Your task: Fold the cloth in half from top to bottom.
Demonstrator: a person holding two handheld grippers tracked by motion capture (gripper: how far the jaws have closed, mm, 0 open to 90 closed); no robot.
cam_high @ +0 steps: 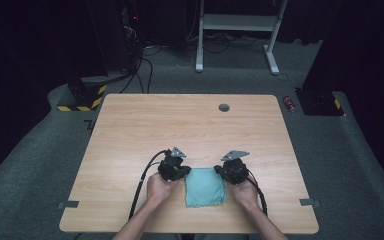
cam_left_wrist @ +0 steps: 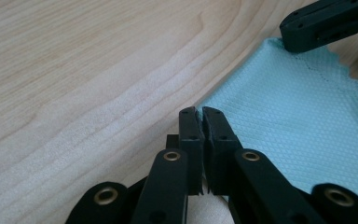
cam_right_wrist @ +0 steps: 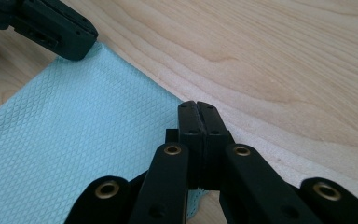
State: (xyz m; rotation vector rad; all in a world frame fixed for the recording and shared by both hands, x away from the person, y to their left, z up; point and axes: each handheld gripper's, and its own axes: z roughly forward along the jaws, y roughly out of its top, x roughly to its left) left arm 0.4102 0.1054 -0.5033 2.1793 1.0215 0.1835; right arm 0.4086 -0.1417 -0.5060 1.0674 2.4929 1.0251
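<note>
Tabletop (cam_high: 130, 130): cloth (cam_high: 205, 187) between hand-held grippers.

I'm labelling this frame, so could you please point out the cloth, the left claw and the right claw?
cloth (cam_high: 205, 187): high view, middle of the fabric.
left claw (cam_left_wrist: 200, 113): left gripper view, between its closed tips.
right claw (cam_right_wrist: 197, 106): right gripper view, between its closed tips.

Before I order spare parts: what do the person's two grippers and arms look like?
Both the left gripper and right gripper are black, each topped by a grey three-cornered plate and trailing a black cable. Their jaws are flat black bars with brass-coloured rivets. The forearms are bare, with no sleeves in sight.
</note>
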